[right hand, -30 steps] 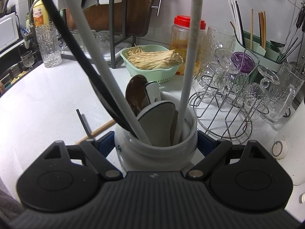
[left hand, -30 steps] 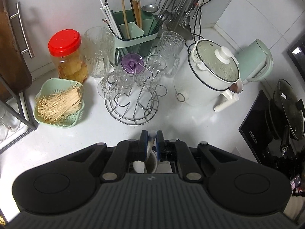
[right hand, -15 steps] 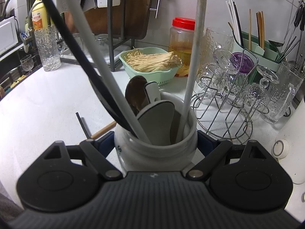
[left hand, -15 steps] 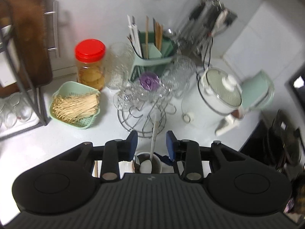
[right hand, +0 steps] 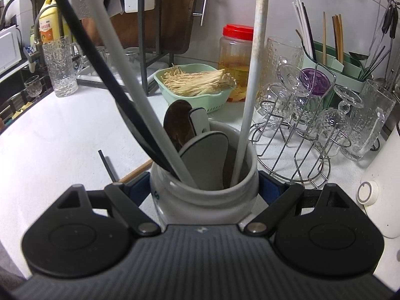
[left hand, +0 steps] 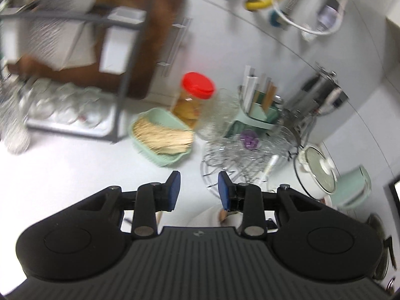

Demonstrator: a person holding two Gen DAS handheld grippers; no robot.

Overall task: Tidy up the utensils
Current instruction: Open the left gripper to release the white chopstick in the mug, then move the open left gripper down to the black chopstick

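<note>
On the bench (right hand: 50, 135), the right tool (right hand: 203, 187) clamps the utensil jar (right hand: 203, 200); the left tool (left hand: 198, 190) hangs spread, empty.

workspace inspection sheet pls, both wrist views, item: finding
surface: white speckled countertop, mostly bare at left.
job's things: white ceramic utensil crock holds a white-handled utensil, a black-handled utensil, a brown wooden spoon and spatula heads; a wooden stick and a dark stick lie on the counter beside it.
clutter: green basket of enoki mushrooms, red-lidded plastic jar, wire rack of glass cups, green chopstick caddy.
grippers: left gripper open, nothing between its pads, jaws just opened; right gripper shut on the crock.
cables: white cord on the wall, blurred.
surroundings: tiled wall, dish rack, tap.
</note>
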